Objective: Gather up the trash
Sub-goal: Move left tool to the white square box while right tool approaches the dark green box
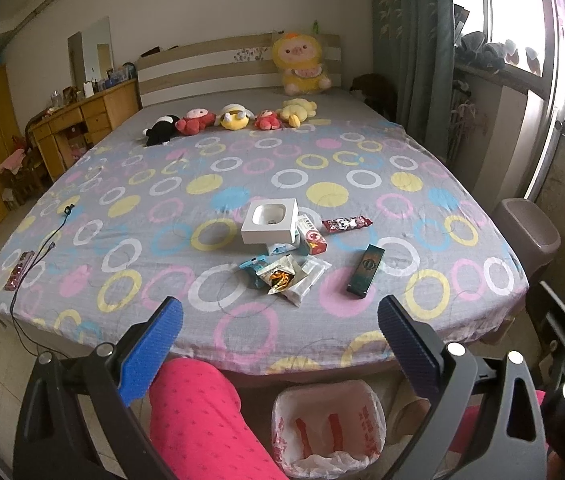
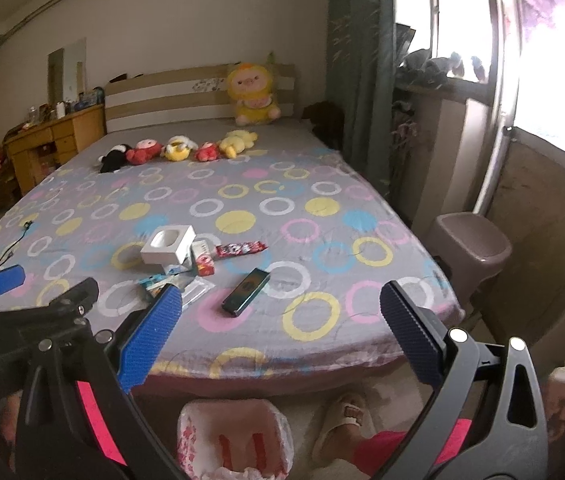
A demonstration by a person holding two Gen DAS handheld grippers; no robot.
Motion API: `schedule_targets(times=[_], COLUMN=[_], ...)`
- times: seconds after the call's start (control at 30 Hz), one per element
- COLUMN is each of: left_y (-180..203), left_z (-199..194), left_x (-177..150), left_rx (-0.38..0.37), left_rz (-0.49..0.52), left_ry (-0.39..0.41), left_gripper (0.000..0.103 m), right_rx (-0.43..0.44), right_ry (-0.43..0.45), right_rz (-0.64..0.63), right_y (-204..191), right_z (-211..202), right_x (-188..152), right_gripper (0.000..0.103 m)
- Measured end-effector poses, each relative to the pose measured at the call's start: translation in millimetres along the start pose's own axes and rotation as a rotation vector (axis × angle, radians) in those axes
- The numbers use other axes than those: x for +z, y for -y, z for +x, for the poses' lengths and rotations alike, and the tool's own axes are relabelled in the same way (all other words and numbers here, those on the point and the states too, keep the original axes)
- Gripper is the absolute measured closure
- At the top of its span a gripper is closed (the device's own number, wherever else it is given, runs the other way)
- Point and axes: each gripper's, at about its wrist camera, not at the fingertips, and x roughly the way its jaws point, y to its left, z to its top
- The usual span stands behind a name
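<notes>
Now both grippers, left gripper point(image 1: 280, 316) and right gripper point(image 2: 280, 312), hover spread wide and empty over the bed's point(image 1: 362, 320) near edge, probably because the wrappers point(image 1: 286, 276) and dark box point(image 1: 366, 275) sit just ahead, bin point(image 1: 328, 432) waiting below.

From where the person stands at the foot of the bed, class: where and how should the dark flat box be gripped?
Grip the dark flat box across its narrow width at the near end, coming from above with the right gripper. It lies flat, alone on the bedsheet, long axis pointing roughly away.
</notes>
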Motion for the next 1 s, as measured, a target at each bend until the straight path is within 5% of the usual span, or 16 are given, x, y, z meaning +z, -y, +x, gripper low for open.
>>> schedule_targets(times=[0.43,1.0], left_y=[-85.9,-105.5], left_z=[54.9,193.6], left_x=[26.5,93.2], left_rx=[0.011,-0.07], left_rz=[-0.1,0.004], left_ry=[-0.102,-0.348], left_gripper=[0.007,0.015], right_rx=[0.084,0.16], right_ry=[-0.026,-0.258], right_rz=[-0.01,0.083], right_y=[11.1,11.3], right_z=[51.8,168.2], right_x=[6.4,41.4], right_gripper=[0.006,0.006])
